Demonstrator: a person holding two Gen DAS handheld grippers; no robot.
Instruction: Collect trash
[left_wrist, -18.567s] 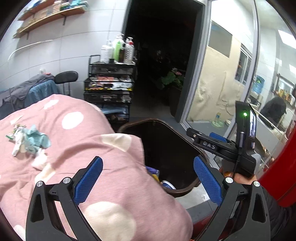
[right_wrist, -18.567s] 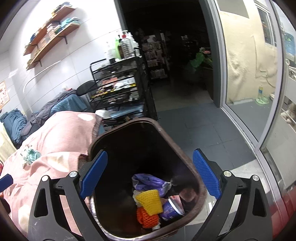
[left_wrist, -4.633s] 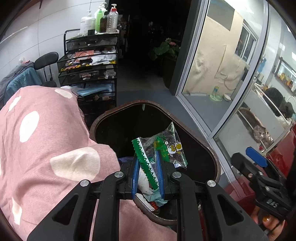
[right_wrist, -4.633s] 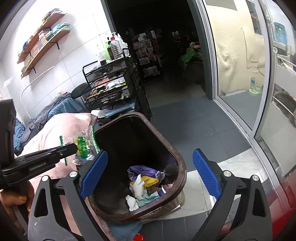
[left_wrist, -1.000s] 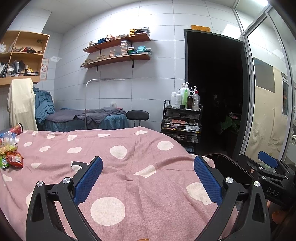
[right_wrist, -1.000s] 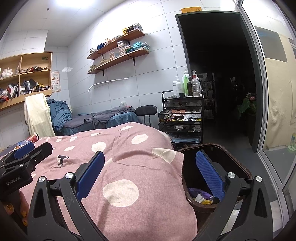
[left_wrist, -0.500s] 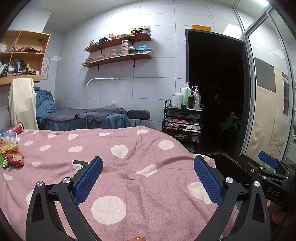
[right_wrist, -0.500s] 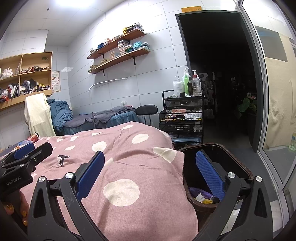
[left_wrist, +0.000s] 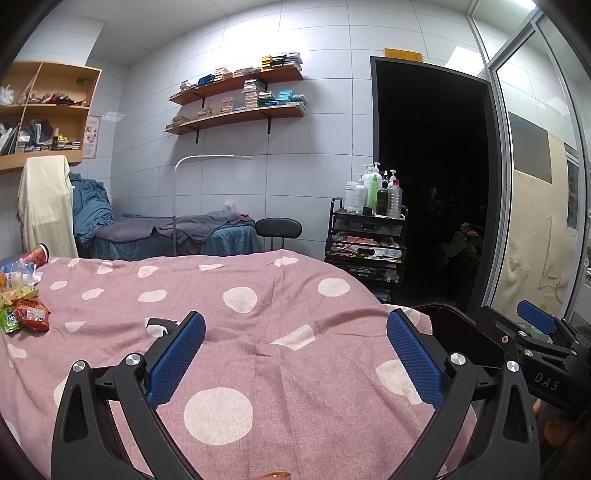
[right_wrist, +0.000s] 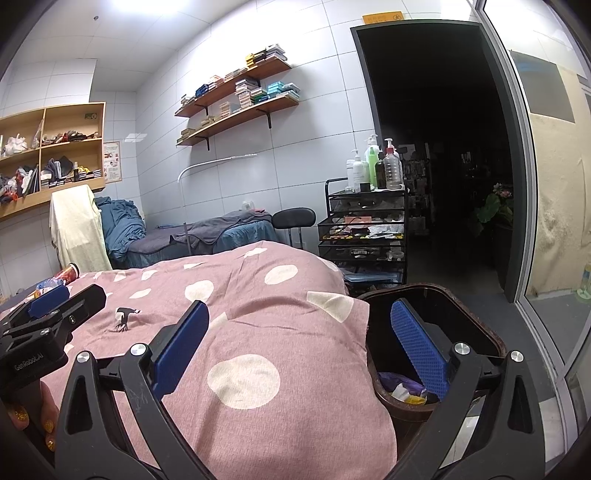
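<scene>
A pile of snack wrappers (left_wrist: 22, 314) and a plastic bottle (left_wrist: 16, 271) lie at the far left of the pink polka-dot bed cover (left_wrist: 258, 332). A red can (right_wrist: 68, 274) lies near them. The brown trash bin (right_wrist: 469, 332) stands at the bed's right end, with wrappers inside (right_wrist: 402, 387). My left gripper (left_wrist: 295, 354) is open and empty above the cover. My right gripper (right_wrist: 301, 345) is open and empty over the bed's corner and the bin's rim. Each gripper shows in the other's view, the right one (left_wrist: 535, 332) and the left one (right_wrist: 55, 306).
A black wire cart (right_wrist: 364, 229) with bottles on top stands behind the bin, beside a dark doorway (right_wrist: 443, 147). A glass wall (right_wrist: 554, 221) runs along the right. A second bed (left_wrist: 177, 236), a stool (left_wrist: 279, 227) and wall shelves (left_wrist: 236, 99) are at the back.
Both grippers lifted away from the bin and now look level across the bed. The green wrapper held 4.6 s ago is gone from my left gripper. Little has moved in the last second.
</scene>
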